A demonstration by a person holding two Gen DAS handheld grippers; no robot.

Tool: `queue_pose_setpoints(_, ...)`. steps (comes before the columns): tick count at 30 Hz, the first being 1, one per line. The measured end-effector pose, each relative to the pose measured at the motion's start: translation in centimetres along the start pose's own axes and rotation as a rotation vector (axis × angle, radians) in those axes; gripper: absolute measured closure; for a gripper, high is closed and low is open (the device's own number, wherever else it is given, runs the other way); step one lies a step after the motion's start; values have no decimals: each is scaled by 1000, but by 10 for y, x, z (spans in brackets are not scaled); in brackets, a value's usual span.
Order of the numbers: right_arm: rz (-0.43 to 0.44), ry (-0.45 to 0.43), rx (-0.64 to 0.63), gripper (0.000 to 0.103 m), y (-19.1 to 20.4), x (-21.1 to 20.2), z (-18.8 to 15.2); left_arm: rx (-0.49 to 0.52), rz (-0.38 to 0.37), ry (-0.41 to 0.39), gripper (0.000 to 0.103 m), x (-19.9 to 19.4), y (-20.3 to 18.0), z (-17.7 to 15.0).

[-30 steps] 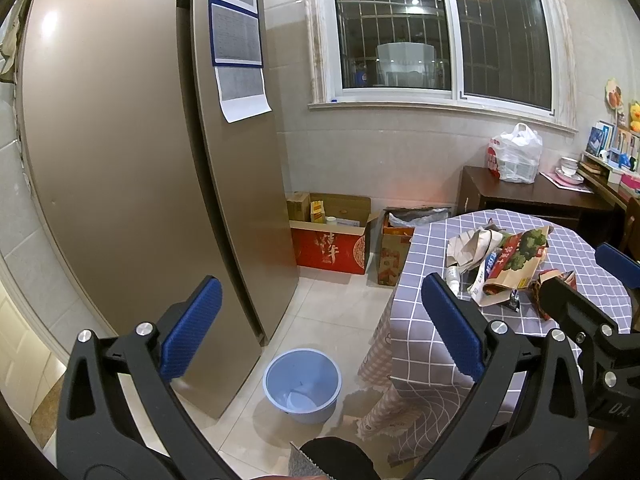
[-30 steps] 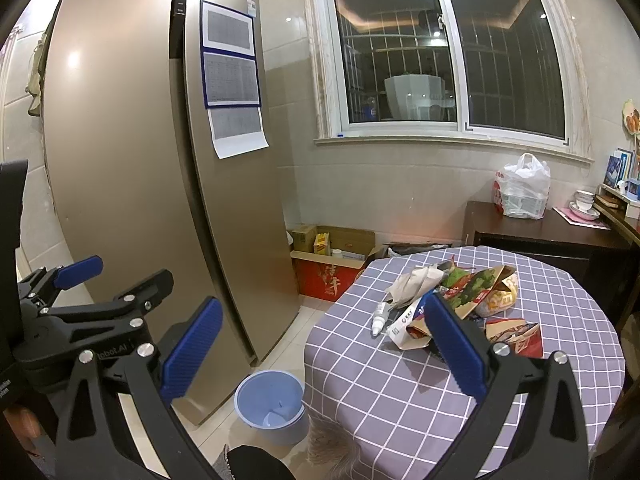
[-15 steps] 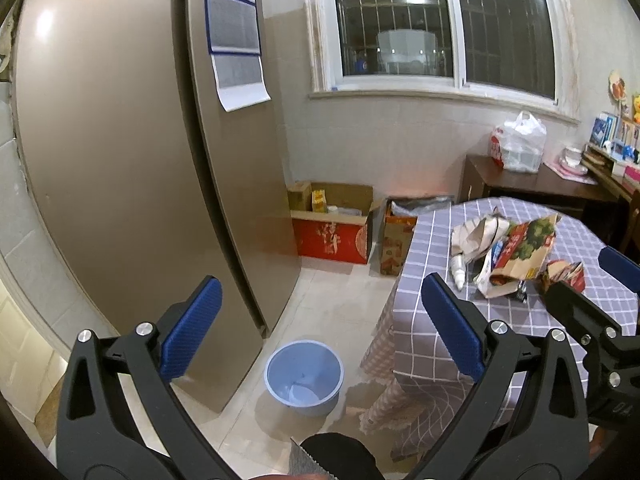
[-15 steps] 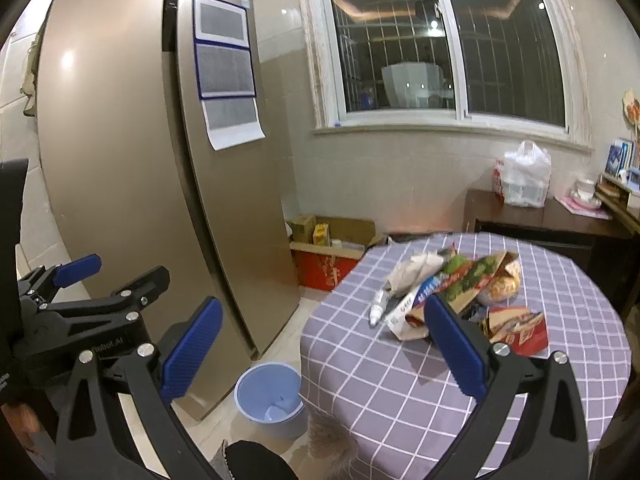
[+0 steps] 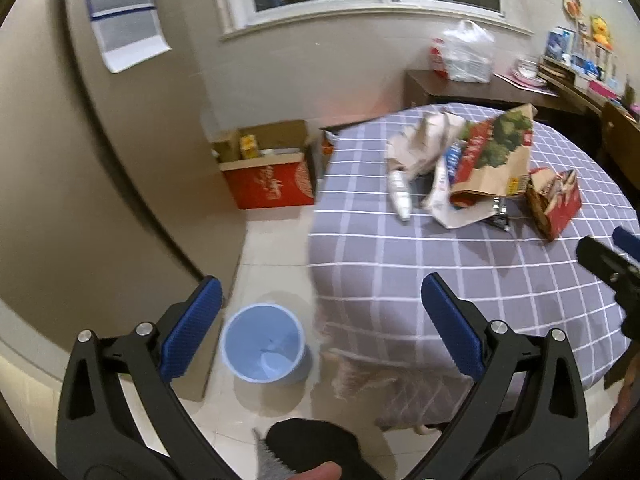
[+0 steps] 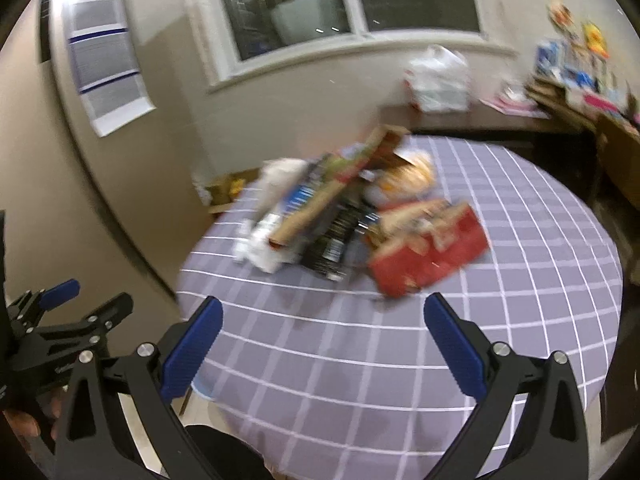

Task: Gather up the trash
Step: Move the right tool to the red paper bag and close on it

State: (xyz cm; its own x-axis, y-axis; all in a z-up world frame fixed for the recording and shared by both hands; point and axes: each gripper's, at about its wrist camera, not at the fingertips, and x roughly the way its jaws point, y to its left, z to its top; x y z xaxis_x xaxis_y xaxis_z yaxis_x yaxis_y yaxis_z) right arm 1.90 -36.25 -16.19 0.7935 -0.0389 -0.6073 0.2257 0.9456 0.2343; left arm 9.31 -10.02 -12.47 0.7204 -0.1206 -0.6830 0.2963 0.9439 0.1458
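Left wrist view shows my left gripper (image 5: 320,320) spread wide with nothing between its blue pads (image 5: 192,332), hanging over the floor at the near edge of the round table (image 5: 460,264). Below and between the fingers stands the pale blue bin (image 5: 262,344) on the tiled floor, just beside the hanging hem of the grey checked cloth. On the tabletop, well beyond my fingertips, lies the heap of trash: a crumpled white wrapper (image 5: 424,140) at the far side, a small white tube (image 5: 400,196) pointing toward the table's edge, a big paper bag with red and green print (image 5: 492,164) propped over other packets, and a red carton (image 5: 556,200) just to its right. A red cardboard box (image 5: 272,180) sits on the floor against the wall, beside the refrigerator (image 5: 80,184). At the right edge of this view I see part of my right gripper (image 5: 612,264).

From the right wrist camera, which is blurred, my right gripper (image 6: 322,336) is likewise open and empty, poised above the checked cloth. The trash pile lies just ahead of the fingertips: the red carton (image 6: 432,252) nearest, a dark packet (image 6: 336,240) beside it, the paper bag (image 6: 320,204) leaning across, something white (image 6: 264,240) at the left. My left gripper (image 6: 60,320) shows at the lower left, off the table's side.
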Motion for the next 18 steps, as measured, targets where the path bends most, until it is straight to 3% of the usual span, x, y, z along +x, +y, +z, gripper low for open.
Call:
queue_pose_setpoints(3,-21,20,48,4,-15,13,0,4,-50,25,5,17,-15,9)
queue_pose_setpoints(8,-49,35,139,4,-39,29,4,66,-118,-9,5,32,-44,21)
queue_pose_setpoints(18,-67,86,305,4,-66,77,27,173,-148,-60,5,53,-77,42)
